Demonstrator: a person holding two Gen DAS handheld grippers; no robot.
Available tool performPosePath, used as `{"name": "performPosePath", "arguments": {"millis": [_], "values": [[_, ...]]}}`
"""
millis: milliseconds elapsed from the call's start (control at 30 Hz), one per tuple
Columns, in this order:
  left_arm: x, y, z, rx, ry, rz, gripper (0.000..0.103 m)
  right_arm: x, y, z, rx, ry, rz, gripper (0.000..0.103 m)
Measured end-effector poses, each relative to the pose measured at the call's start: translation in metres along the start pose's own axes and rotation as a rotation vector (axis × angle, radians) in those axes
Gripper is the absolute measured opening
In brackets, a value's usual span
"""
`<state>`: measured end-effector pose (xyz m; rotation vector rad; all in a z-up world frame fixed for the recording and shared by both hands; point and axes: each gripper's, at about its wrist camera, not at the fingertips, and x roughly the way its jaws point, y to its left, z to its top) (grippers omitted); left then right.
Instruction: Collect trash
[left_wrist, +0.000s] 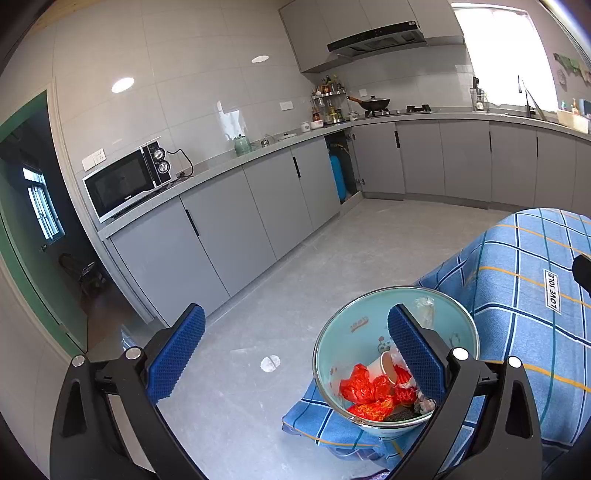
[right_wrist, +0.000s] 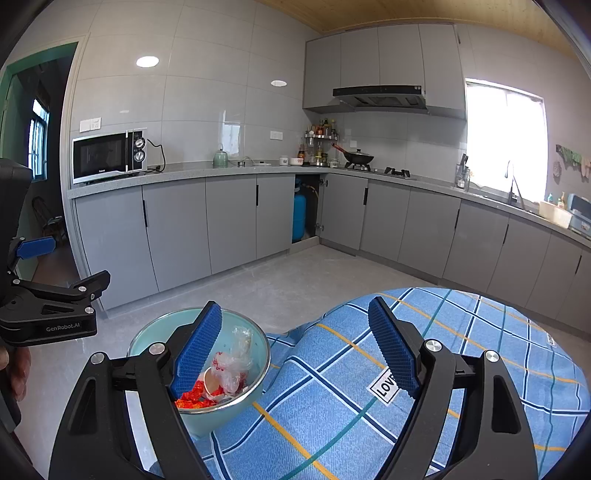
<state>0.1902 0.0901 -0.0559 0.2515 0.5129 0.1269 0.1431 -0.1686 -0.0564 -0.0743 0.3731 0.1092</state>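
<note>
The right claw (right_wrist: 295, 343) stands spread wide with nothing between its blue pads; its left pad (right_wrist: 197, 350) hangs over the near rim of the bowl (right_wrist: 258, 369), while the right pad sits above the checked cloth (right_wrist: 332, 406). The left claw (left_wrist: 295, 347) is spread as well and grips nothing: its right pad (left_wrist: 417, 354) hangs in front of the bowl's mouth, its left pad over bare floor (left_wrist: 258, 295).

The trash lies inside that pale green bowl: crumpled red wrappers (left_wrist: 365, 387), a tipped paper cup (left_wrist: 386, 365) and a clear plastic bag (right_wrist: 236, 354), heaped toward one side. The bowl rests at the left edge of the bench, on the blue cloth, just below and between the two claws. A "LOVE" label (right_wrist: 384, 387) is sewn on the cloth beside the right claw. Beyond are grey cabinets (right_wrist: 229, 221) and a microwave (right_wrist: 107, 155).
</note>
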Motion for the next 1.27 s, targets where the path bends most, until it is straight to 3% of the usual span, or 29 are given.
{"name": "performPosePath", "arguments": {"millis": [1267], "values": [[0.001, -0.01, -0.003, 0.006, -0.002, -0.036, 0.098, -0.004, 0.0, 0.004, -0.009, -0.019, -0.01, 0.085]]}}
